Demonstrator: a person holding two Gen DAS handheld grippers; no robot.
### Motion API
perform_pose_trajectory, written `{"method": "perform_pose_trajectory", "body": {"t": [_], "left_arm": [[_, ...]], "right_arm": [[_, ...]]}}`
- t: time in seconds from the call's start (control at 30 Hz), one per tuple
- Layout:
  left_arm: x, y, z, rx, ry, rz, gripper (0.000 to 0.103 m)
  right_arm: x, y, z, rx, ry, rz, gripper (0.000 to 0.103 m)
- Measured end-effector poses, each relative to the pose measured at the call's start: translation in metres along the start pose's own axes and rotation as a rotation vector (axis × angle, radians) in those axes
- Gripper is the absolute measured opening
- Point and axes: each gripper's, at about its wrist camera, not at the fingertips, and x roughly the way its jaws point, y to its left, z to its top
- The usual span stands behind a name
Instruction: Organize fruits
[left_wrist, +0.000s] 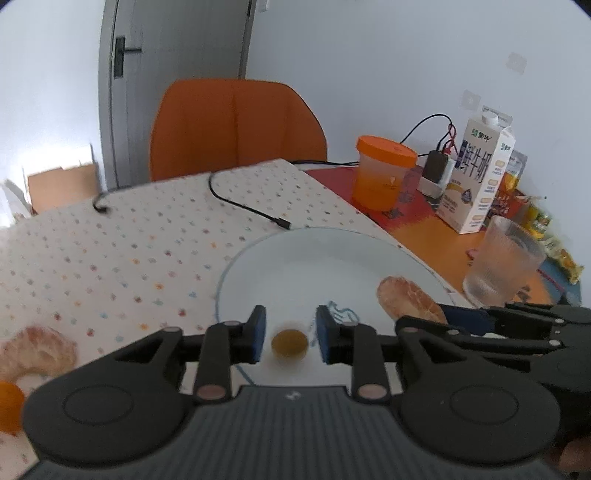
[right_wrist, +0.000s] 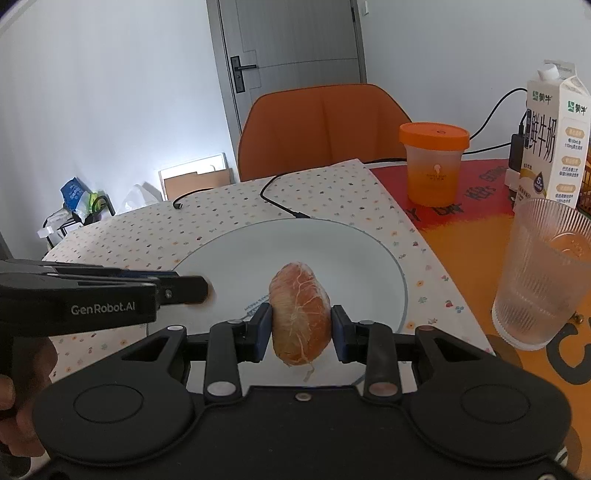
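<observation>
A white plate (left_wrist: 332, 258) (right_wrist: 295, 243) lies on the dotted tablecloth. My right gripper (right_wrist: 301, 325) is shut on a peeled orange piece (right_wrist: 300, 319) and holds it over the plate's near side; the piece shows in the left wrist view (left_wrist: 406, 299). My left gripper (left_wrist: 290, 336) is open over the plate, with a small round yellow-brown fruit (left_wrist: 289, 344), blurred, between its jaws and apart from both pads. Another peeled piece (left_wrist: 37, 350) and an orange fruit (left_wrist: 9, 406) lie on the cloth at the left.
A ribbed clear glass (right_wrist: 543, 273) stands right of the plate. An orange-lidded cup (right_wrist: 434, 162), a milk carton (right_wrist: 554, 136) and a charger with cables stand at the back right. A black cable (left_wrist: 243, 203) lies on the cloth. An orange chair (left_wrist: 236, 125) stands behind the table.
</observation>
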Motion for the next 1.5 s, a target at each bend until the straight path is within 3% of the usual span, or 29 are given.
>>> {"method": "perform_pose_trajectory", "body": {"t": [0.13, 0.23, 0.3, 0.4, 0.57, 1.0, 1.27, 1.5], "left_arm": [[-0.012, 0.002, 0.001, -0.017, -0.016, 0.012, 0.038], [-0.029, 0.003, 0.002, -0.028, -0.054, 0.024, 0.056], [-0.041, 0.003, 0.005, -0.022, -0.081, 0.032, 0.065], [-0.058, 0.005, 0.014, -0.019, -0.112, 0.055, 0.075], [-0.094, 0.017, 0.032, -0.042, -0.190, 0.082, 0.082], [-0.204, 0.050, 0.072, -0.088, -0.386, 0.213, 0.095], [-0.248, 0.079, 0.061, -0.135, -0.301, 0.308, 0.096], [-0.267, 0.113, 0.058, -0.124, -0.142, 0.339, 0.096]], "right_arm": [[0.004, 0.001, -0.001, -0.006, 0.012, 0.001, 0.033], [0.003, 0.003, 0.001, -0.012, 0.028, 0.008, 0.036], [-0.002, 0.006, 0.004, -0.016, 0.008, 0.006, 0.051], [-0.015, 0.010, 0.013, -0.014, -0.029, 0.025, 0.062], [-0.044, 0.022, 0.036, -0.022, -0.110, 0.066, 0.079], [-0.100, 0.059, 0.091, -0.101, -0.270, 0.175, 0.095], [-0.106, 0.084, 0.101, -0.134, -0.260, 0.241, 0.101], [-0.098, 0.105, 0.112, -0.159, -0.197, 0.296, 0.103]]}}
